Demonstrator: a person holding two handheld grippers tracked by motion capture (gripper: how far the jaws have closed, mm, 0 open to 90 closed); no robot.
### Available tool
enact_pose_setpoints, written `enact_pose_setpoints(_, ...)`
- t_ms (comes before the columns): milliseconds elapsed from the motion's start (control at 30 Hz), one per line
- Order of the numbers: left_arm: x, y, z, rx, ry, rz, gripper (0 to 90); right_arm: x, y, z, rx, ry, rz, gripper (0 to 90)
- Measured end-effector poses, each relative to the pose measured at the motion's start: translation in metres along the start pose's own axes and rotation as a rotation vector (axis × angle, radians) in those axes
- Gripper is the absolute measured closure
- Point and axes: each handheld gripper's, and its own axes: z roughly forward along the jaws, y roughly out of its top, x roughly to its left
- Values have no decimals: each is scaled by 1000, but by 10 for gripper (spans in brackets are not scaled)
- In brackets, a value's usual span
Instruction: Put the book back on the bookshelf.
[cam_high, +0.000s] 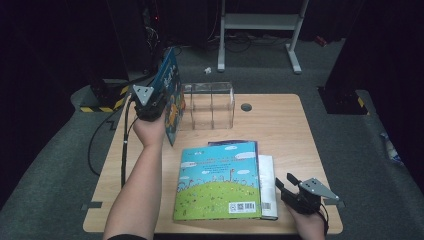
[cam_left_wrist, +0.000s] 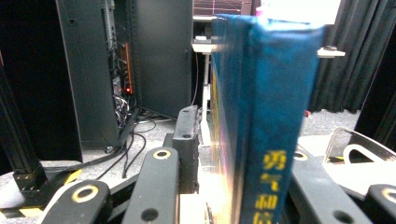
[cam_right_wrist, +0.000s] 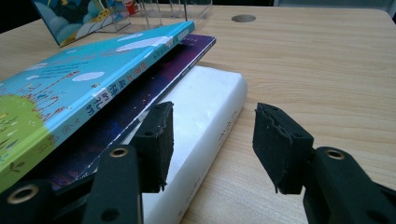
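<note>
A dark blue picture book (cam_high: 170, 87) stands upright on its edge at the left end of a clear acrylic rack (cam_high: 210, 105). My left gripper (cam_high: 159, 102) straddles it from the near side. In the left gripper view the book's spine (cam_left_wrist: 273, 116) rises between the jaws of my left gripper (cam_left_wrist: 243, 140), and a thin gap shows beside the left pad (cam_left_wrist: 187, 135). My right gripper (cam_high: 284, 182) rests open at the table's front right, beside a stack of three books. In the right gripper view, the right gripper (cam_right_wrist: 212, 140) has its left jaw over the white book (cam_right_wrist: 205, 107).
The stack has a teal picture book (cam_high: 217, 182) on top, a purple book (cam_high: 240, 144) under it and the white book (cam_high: 267, 185) at the bottom. A round cable hole (cam_high: 246, 107) lies right of the rack. The wooden table (cam_high: 285, 130) is bare at the right.
</note>
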Motion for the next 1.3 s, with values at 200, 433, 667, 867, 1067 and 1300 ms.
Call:
enact_pose_setpoints(200,0,-3,0,13,-6,-7,674,1,0,0,-1,0,1,481)
enact_pose_setpoints(433,0,-10,0,31,-7,-19,594,0,0,0,2,3,3,481)
enact_pose_setpoints(667,-1,-17,-6,44,-23,-38,423,1,0,1,2,5,-1,478)
enact_pose_setpoints(867,-4,-22,-18,63,-38,-50,323,3,0,1,4,17,-11,473)
enact_pose_setpoints(1067,-1,-25,-31,94,-64,-65,300,5,1,0,5,22,-17,470)
enact_pose_setpoints(1300,4,-36,-48,140,-115,-53,254,5,0,0,10,29,-19,471)
